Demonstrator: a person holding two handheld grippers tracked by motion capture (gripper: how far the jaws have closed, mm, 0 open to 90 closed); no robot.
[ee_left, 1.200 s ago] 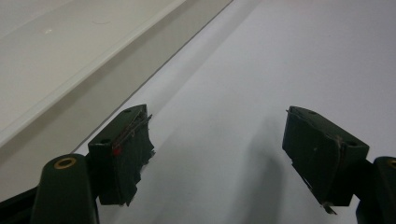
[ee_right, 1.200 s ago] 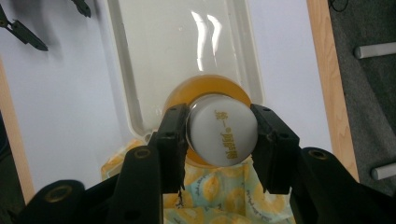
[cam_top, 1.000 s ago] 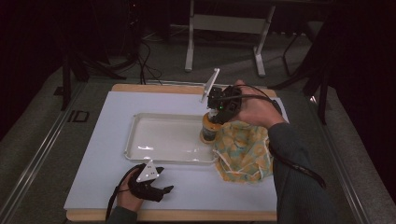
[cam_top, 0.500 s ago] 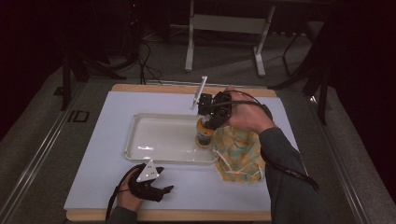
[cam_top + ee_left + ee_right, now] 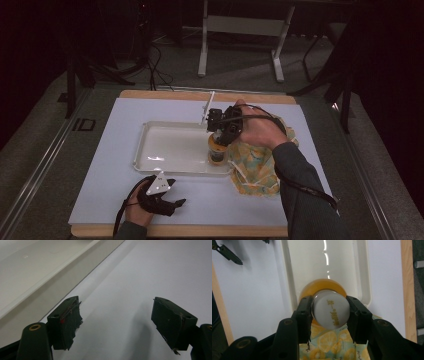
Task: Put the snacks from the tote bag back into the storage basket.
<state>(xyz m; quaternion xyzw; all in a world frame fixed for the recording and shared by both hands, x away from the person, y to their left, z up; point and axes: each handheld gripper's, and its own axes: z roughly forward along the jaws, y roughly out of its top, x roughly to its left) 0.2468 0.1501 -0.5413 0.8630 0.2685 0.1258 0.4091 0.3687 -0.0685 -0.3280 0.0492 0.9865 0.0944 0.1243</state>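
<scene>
From the high view, the right gripper (image 5: 218,141) holds an orange bottle (image 5: 217,151) upright in the white tray (image 5: 165,150), at its corner nearest the yellow cloth (image 5: 255,167); the left gripper (image 5: 165,200) rests on the counter (image 5: 100,190) below the tray. The left gripper view shows its jaws wide apart, empty, beside the tray (image 5: 30,272). In the right gripper view, jaws clamp the bottle (image 5: 331,311) by its white cap.

**Bottle upright in the tray's corner**

I see a small bottle (image 5: 218,150) — amber-orange body, white cap (image 5: 331,312) printed with yellow characters — standing upright at the near right corner of the shallow white tray (image 5: 165,150), just beside a lemon-print cloth (image 5: 255,167) — clamped at the cap.
</scene>
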